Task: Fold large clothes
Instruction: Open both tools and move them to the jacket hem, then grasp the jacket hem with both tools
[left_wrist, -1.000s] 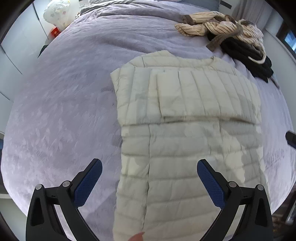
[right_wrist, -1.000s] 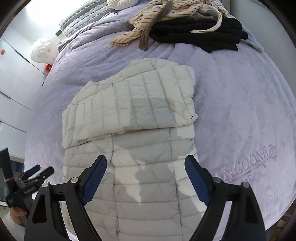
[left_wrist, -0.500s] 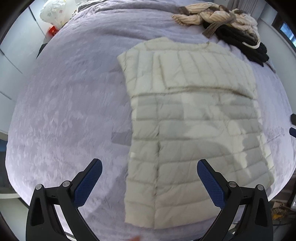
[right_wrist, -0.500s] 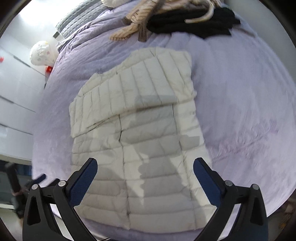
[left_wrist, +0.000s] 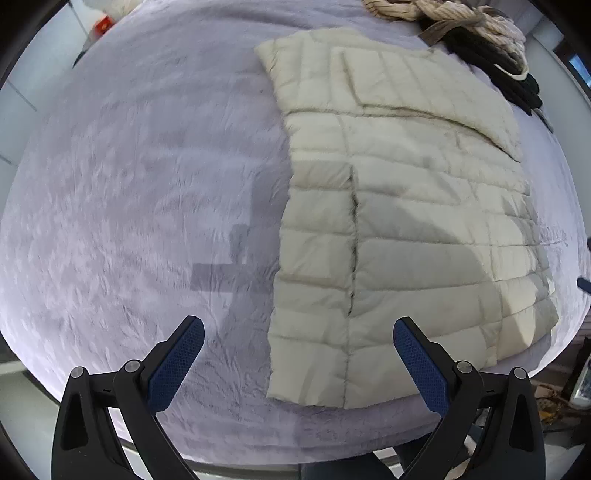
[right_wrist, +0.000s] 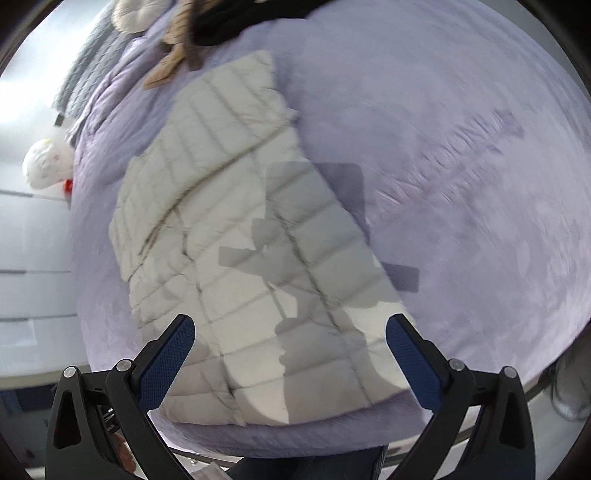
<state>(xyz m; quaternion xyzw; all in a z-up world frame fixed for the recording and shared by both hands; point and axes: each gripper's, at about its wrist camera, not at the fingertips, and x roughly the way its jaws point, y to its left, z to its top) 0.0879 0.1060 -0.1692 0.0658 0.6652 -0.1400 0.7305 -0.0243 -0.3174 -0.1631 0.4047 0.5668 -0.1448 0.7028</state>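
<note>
A cream quilted puffer jacket (left_wrist: 399, 206) lies flat on a lilac bedspread (left_wrist: 129, 177), its sleeves folded across the chest. My left gripper (left_wrist: 298, 350) hangs open above the jacket's near left hem corner, nothing between its blue pads. In the right wrist view the same jacket (right_wrist: 236, 236) runs diagonally. My right gripper (right_wrist: 290, 352) stands wide open over the jacket's near hem, holding nothing. The shadows of both grippers fall on the fabric.
A heap of striped beige and black clothes (left_wrist: 476, 40) lies at the far right of the bed. A white stuffed bag (right_wrist: 46, 164) stands off the bed's far left. The bed's near edge (left_wrist: 295, 446) runs just under both grippers.
Both grippers have drawn back toward the near end of the bed, so the jacket's hem and the bed edge are now in view. The right gripper's jaws have widened and its view has rolled.
</note>
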